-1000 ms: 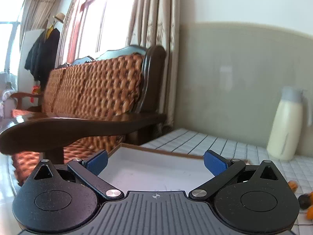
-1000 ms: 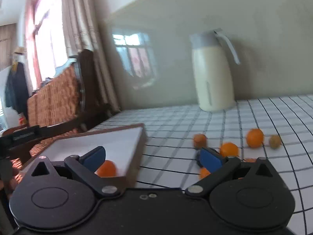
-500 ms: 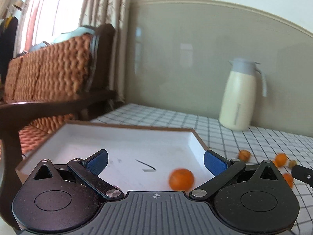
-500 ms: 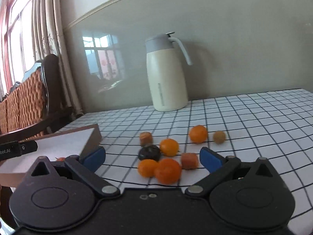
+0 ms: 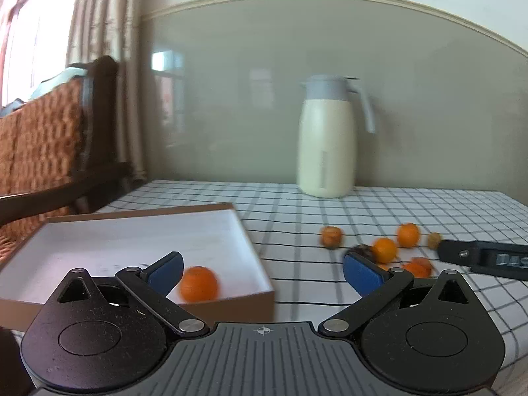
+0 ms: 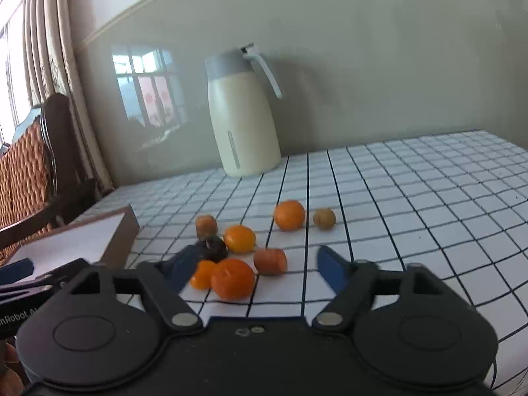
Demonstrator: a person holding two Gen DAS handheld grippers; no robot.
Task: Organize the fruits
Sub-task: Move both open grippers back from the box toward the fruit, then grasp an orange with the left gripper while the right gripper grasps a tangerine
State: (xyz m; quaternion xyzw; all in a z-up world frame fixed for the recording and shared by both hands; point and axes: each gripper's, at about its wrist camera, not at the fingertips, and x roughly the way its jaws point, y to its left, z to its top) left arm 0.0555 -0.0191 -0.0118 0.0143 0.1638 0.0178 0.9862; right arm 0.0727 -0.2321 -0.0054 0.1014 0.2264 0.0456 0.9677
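Cardboard tray (image 5: 254, 300) — white inside — holds one orange (image 5: 199, 283), near its corner.

Right claw (image 6: 254, 269) narrower — nearer fruit pile (image 6: 231, 277)

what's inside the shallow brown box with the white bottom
One round orange fruit lies near the front right corner of the shallow brown cardboard box. The rest of the white floor that shows is bare; the left tool covers its front edge.

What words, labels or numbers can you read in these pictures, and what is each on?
"nRobot.AI": partial white lettering, cut off at the frame's edge, on the left gripper body seen from the right wrist view.
White lettering on the right gripper body in the left view: too blurred to read.
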